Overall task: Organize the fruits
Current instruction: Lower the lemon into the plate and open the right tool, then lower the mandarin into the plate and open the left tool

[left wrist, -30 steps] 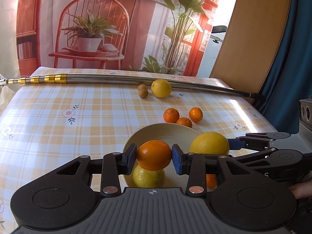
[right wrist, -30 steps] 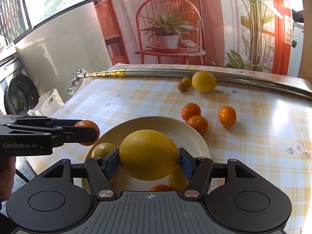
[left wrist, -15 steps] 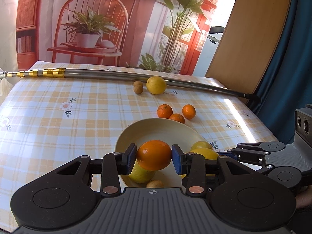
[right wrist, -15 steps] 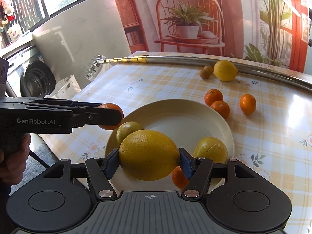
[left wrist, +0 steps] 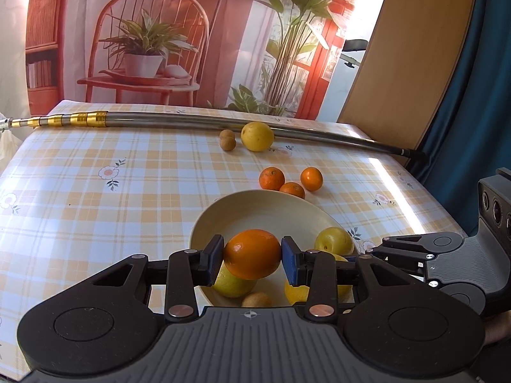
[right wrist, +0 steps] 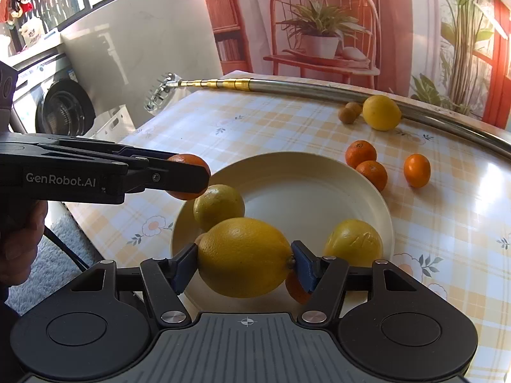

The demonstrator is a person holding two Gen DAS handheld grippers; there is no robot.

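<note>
Fruits: my left gripper (left wrist: 252,259) has its jaws clamped on an orange (left wrist: 252,258), my right gripper (right wrist: 244,263) pinches a lemon (right wrist: 244,257), both above the plate (right wrist: 319,188).

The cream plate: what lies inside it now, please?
In the plate lie two yellow citrus fruits. An orange fruit and a small brown one are partly hidden behind the held lemon and the held orange.

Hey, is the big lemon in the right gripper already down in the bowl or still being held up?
Still held: the lemon sits clamped between the right gripper's blue pads, above the bowl.
</note>
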